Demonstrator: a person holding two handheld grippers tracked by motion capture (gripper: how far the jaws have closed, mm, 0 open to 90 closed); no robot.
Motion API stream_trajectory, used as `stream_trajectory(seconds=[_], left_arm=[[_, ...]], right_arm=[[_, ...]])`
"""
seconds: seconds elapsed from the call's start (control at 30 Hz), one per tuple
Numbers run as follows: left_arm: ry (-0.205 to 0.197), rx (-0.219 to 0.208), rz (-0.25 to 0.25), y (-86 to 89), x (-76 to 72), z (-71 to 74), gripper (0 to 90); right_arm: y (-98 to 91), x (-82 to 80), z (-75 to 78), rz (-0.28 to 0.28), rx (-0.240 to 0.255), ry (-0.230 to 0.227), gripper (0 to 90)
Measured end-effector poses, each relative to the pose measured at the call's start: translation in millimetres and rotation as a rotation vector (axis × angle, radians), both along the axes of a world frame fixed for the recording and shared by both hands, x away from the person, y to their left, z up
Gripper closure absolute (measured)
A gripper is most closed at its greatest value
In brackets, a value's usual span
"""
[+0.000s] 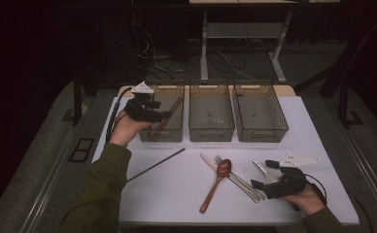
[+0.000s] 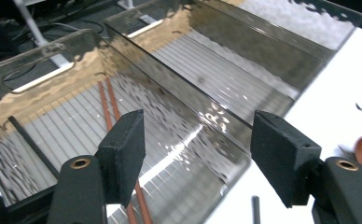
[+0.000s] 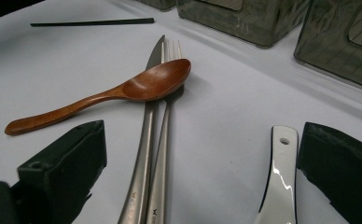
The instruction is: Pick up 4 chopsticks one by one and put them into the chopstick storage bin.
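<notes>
Left gripper (image 1: 164, 115), jaws apart and empty, over the left bin (image 1: 163, 133) holding brown chopsticks (image 2: 108, 105) (lower ends hidden). Right gripper (image 1: 264, 175) jaws apart beside a half-cropped white spoon (image 3: 277, 186). White desk (image 1: 317, 145); room dark.

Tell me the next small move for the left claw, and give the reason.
Probably swing the left claw back toward the lone black chopstick on the white table. Its jaws stand open with nothing between them above the left smoky clear plastic bin, where the reddish-brown wooden chopsticks and a black stick already lie, so the matching one seems next.
</notes>
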State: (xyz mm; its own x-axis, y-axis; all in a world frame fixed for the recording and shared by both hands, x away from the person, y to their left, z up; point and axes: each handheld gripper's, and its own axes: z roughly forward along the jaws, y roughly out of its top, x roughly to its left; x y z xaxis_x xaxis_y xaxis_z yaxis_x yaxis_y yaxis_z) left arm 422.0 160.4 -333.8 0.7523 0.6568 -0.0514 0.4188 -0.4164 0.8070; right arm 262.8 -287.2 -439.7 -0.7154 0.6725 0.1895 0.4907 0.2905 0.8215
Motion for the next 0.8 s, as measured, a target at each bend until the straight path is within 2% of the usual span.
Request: stream_trajectory(seconds=[0.4, 0.6, 0.8], left_arm=[[-0.022, -0.013, -0.06, 4.5, -39.9, -11.6, 27.9], [-0.029, -0.01, -0.046, 8.0, -57.3, -25.1, 23.6], [-0.022, -0.019, -0.048, 11.1, -71.3, -38.2, 23.2]], right_arm=[[0.3, 0.0, -0.2, -0.002, -0.002, 0.003, 1.1], [0.6, -0.4, -0.2, -0.002, -0.002, 0.006, 1.1], [0.5, 0.0, -0.3, -0.003, -0.003, 0.002, 1.1]])
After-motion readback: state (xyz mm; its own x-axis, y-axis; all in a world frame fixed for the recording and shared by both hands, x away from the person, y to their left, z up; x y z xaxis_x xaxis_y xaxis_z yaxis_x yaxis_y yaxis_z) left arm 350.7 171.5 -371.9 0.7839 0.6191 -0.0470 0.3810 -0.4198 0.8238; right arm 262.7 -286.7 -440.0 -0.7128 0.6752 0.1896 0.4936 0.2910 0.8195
